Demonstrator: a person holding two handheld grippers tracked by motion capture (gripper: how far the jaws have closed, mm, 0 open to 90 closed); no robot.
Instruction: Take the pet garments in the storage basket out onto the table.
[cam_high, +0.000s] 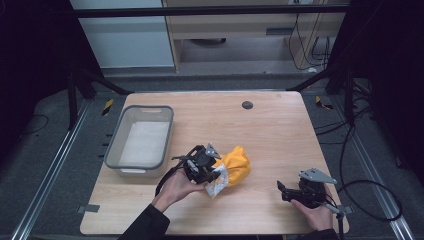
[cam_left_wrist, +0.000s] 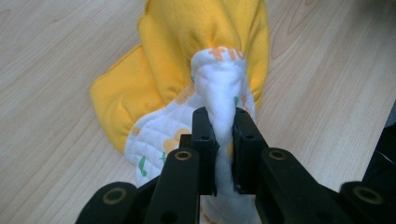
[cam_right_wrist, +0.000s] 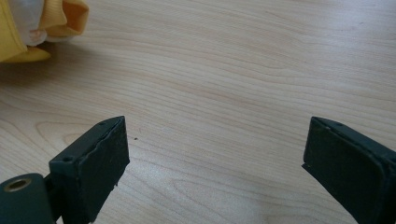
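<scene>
Two tongs at work on the bench (cam_high: 270, 130): left tongs (cam_left_wrist: 219, 140) pinch the yellow garment (cam_left_wrist: 196, 51) by its white lining, likely to lift it; right tongs (cam_right_wrist: 215, 154) wait wide open, empty.

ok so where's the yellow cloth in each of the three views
High view: yellow cloth at table centre, beside the left gripper.
Left gripper view: upper middle, its white printed edge pinched between the jaws.
Right gripper view: top left corner.
Shared landmark: the wooden table.

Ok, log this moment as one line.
left claw: shut on yellow cloth | right claw: open, above bare table | grey bin: left of cloth
</scene>
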